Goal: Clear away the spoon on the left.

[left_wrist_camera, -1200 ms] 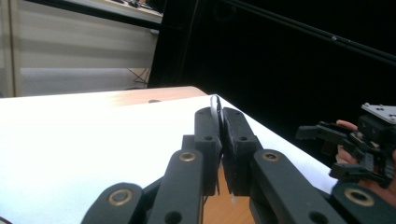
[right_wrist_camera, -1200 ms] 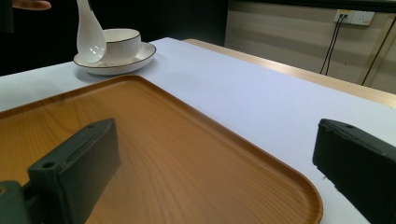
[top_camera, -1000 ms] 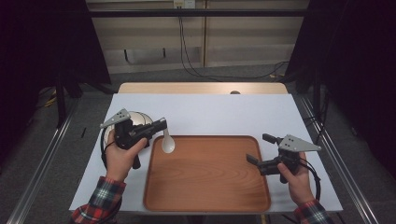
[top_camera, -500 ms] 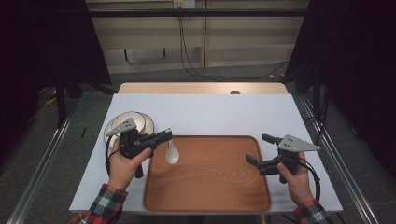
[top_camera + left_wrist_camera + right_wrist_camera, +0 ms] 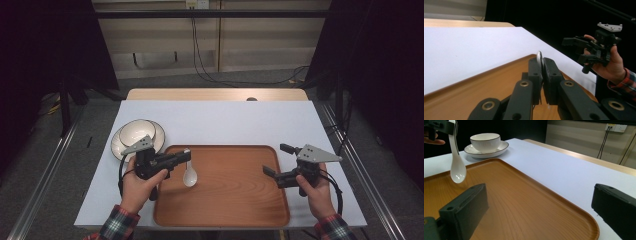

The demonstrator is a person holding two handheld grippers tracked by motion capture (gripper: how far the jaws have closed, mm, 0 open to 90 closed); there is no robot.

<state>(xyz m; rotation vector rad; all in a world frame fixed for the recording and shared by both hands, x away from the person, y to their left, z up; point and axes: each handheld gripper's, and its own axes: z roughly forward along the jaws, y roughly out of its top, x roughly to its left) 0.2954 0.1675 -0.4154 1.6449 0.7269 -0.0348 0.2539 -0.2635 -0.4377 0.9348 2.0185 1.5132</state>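
Since the earlier frame the left tongs (image 5: 184, 157) had carried the white ceramic spoon (image 5: 189, 173) from beside the bowl (image 5: 138, 131) to above the wooden tray's (image 5: 235, 215) left part. They pinched its handle; the glossy scoop hung downward, clear of the wood. The right tongs (image 5: 274, 160) stood spread over the tray's right edge. One spoon, one black-rimmed bowl on one saucer (image 5: 120, 145), one tray lay on the white table (image 5: 240, 122).

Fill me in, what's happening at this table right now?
A person holds a gripper in each hand. The left gripper has its jaws shut on a white spoon, dangling it bowl-down over the wooden tray. The right gripper waits open at the tray's right edge. A bowl sits on a saucer beyond the tray's left corner.
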